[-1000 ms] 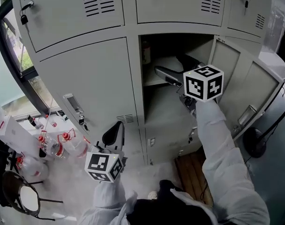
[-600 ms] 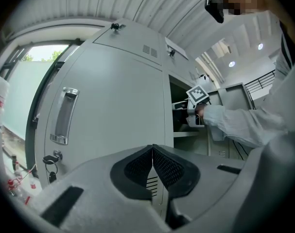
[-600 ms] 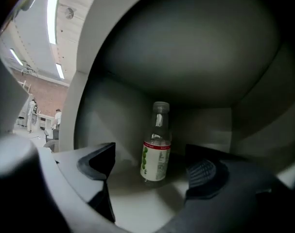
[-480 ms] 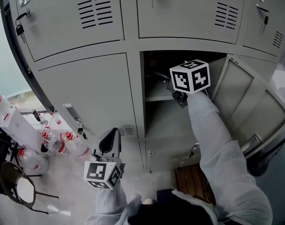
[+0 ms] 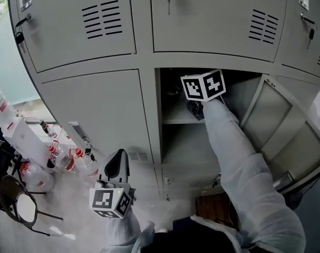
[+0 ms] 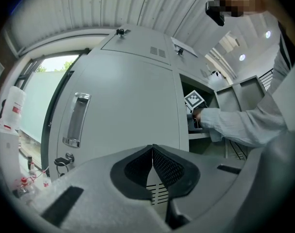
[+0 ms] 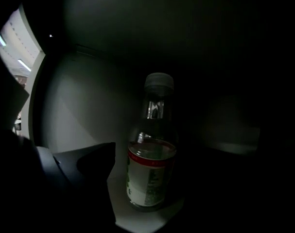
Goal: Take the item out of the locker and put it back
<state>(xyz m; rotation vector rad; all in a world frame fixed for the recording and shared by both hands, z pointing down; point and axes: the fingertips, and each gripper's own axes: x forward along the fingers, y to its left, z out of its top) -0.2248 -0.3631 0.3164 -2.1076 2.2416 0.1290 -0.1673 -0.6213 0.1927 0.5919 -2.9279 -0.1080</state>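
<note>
Bottle (image 7: 151,171): clear, white cap, red-banded label. It is standing upright on pale shelf (image 7: 137,220) inside the dark locker compt, centre of right gripper view. Nothing is gripping it.

R gripper (image 5: 193,107): reaching into open compt of locker (image 5: 96,104), upper centre of head view, w/ its marker cube (image 5: 203,86) sitting just outside the opening. Jaws are standing wide apart. One dark jaw is showing at lower left of right gripper view, just beside the bottle w/ a strip of shelf btwn them. The other jaw is disappearing into the dark at frame right. Pads are pressing on nothing, and the bottle is sitting just ahead, roughly in line w/ the gap.

L gripper (image 6: 152,165): hanging low at lower left of head view, facing a closed grey door (image 6: 123,106) w/ a recessed handle (image 6: 77,120). Jaws are meeting tip to tip, nothing btwn them.

Compt door (image 5: 289,130): standing swung open, right side of head view.

Sleeve (image 5: 239,162): pale, running from lower right of head view up to the R gripper.

Floor bottles (image 5: 62,159): several, red caps, lying and standing at left edge of head view.
</note>
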